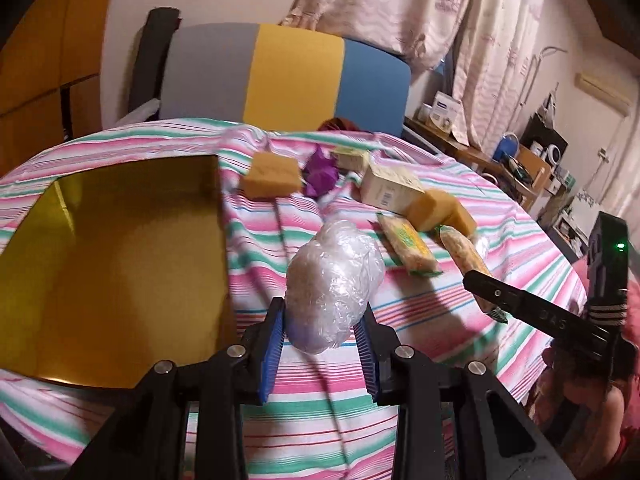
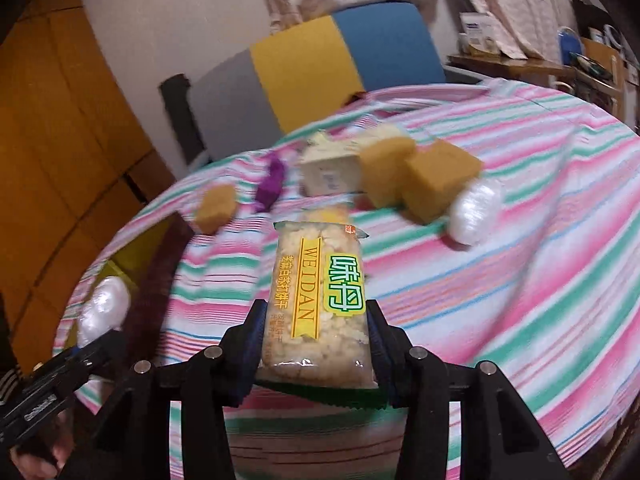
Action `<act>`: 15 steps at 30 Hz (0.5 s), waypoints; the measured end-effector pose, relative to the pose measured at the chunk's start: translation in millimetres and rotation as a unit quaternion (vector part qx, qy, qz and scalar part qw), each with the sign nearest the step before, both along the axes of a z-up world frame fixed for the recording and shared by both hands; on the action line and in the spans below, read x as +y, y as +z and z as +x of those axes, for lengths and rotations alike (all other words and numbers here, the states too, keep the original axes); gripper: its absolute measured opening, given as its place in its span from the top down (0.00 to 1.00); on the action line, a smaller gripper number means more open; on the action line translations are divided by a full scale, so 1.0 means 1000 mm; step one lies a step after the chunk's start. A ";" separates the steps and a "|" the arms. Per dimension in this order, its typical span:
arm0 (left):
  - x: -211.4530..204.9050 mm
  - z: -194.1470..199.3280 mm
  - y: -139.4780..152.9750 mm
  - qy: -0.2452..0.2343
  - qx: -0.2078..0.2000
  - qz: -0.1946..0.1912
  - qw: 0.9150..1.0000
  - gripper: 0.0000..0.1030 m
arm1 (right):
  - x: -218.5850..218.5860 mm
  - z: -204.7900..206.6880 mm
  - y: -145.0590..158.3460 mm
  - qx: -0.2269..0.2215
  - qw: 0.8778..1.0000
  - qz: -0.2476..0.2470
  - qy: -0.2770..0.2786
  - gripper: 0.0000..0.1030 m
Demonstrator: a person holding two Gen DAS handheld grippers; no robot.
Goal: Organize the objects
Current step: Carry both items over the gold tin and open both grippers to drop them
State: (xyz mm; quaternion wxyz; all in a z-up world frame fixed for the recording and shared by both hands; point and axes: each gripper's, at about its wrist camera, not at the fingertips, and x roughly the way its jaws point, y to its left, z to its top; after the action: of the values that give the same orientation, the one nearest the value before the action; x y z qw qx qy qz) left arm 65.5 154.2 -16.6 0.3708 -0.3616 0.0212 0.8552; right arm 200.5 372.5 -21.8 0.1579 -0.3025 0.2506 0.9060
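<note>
My left gripper (image 1: 320,332) is shut on a clear plastic-wrapped bundle (image 1: 334,284), held above the striped cloth beside a yellow box (image 1: 112,264). My right gripper (image 2: 316,332) is shut on a Weidan cracker packet (image 2: 320,300), lifted over the table; it also shows in the left wrist view (image 1: 468,260). On the table lie another cracker packet (image 1: 408,244), yellow sponges (image 1: 272,176) (image 1: 440,210), a cream carton (image 1: 390,188), a purple wrapper (image 1: 320,172) and a second plastic bundle (image 2: 476,210).
The round table wears a pink, green and white striped cloth (image 1: 312,408). A grey, yellow and blue chair back (image 1: 288,76) stands behind it. A cluttered shelf (image 1: 520,160) runs along the right wall under curtains.
</note>
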 end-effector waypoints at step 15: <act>-0.100 -0.059 0.002 0.150 0.005 -0.033 0.988 0.66 | -0.133 -0.103 0.046 0.048 0.978 0.021 0.200 0.54</act>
State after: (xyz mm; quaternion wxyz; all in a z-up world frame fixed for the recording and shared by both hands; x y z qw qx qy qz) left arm 6.1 54.0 -14.9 0.2258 -0.3679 -0.0034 0.9020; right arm 98.0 239.9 24.4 -0.0323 -0.2989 0.1735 0.9378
